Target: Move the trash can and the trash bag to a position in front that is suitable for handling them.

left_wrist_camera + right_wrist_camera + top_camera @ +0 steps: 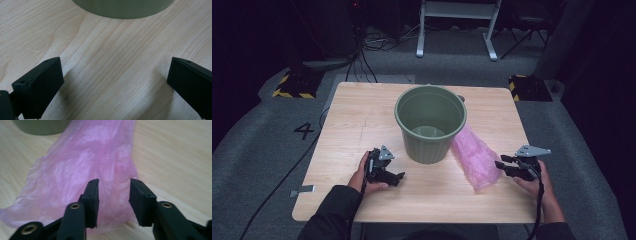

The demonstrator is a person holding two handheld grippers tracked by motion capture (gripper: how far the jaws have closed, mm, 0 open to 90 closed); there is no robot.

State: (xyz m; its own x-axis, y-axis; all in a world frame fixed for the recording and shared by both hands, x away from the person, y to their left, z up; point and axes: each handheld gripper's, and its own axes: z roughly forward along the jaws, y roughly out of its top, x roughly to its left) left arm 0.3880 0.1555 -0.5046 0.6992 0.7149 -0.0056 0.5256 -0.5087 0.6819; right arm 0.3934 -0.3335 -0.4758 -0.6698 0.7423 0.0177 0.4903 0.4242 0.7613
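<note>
both claws (499, 163) gape, holding nothing

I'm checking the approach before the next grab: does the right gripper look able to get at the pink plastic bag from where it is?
Probably yes. The right gripper points straight at the pink plastic bag with its jaws apart and nothing between them; the green bucket stands off to the side.

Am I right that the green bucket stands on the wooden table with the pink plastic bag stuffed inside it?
Not quite. The green bucket does stand on the wooden table, but the pink plastic bag is not inside it: it lies on the table beside the bucket, against its side. The high view shows this.
</note>
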